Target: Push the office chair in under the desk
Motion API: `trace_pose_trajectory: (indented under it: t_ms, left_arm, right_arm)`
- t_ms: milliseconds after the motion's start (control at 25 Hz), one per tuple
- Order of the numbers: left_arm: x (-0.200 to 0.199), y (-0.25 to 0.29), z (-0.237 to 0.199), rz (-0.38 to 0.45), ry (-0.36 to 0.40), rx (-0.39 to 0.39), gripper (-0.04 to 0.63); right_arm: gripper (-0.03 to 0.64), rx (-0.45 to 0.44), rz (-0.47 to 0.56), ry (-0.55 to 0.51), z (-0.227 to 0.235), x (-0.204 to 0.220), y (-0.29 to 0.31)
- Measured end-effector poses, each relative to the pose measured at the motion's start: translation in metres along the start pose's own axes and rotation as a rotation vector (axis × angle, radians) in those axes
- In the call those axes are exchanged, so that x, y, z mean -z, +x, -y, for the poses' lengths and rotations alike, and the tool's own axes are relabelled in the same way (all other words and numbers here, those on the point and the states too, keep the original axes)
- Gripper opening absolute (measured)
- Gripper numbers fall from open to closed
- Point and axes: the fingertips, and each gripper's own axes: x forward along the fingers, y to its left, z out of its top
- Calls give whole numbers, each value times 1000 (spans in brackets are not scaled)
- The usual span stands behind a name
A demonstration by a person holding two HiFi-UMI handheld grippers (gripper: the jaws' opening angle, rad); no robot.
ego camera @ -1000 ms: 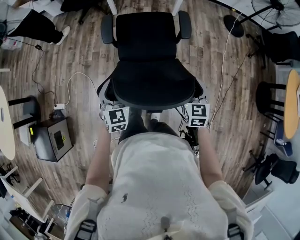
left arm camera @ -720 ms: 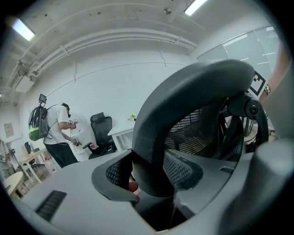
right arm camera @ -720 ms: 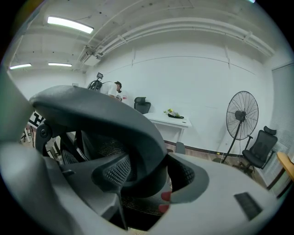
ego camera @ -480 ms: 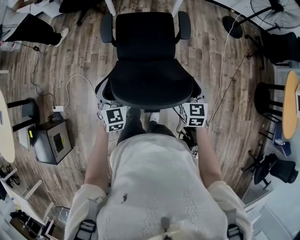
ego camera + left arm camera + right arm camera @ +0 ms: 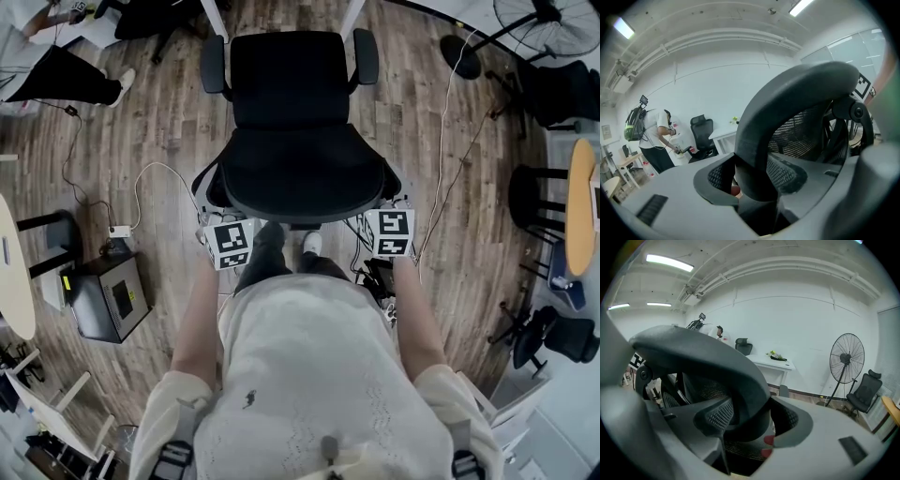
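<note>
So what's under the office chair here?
Around the office chair only plank floor shows, plus the person's shoe by the backrest. In the head view its base and wheels are covered by that backrest and the seat.

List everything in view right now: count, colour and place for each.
office chair: 1, black, centre, backrest towards the person
desk: 1, white, ahead beyond the chair
standing fan: 1, black, far right
box: 1, black, on the floor at left
cables: 2, pale, on the floor either side of the chair
round table: 1, wooden, right edge
spare chairs: at least 2, black, near the walls
other person: 1, white top, far left
left hand-held gripper: 1, grey, shut on the backrest's left edge
right hand-held gripper: 1, grey, shut on the backrest's right edge
</note>
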Motion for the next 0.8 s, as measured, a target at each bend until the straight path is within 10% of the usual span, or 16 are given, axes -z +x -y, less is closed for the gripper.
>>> trace_pose_trajectory:
  t_ms: [800]
  left_arm:
    - [-5,37,-44,5,-12,42,225]
  right_arm:
    - [255,34,-10,0,-12,-28,44]
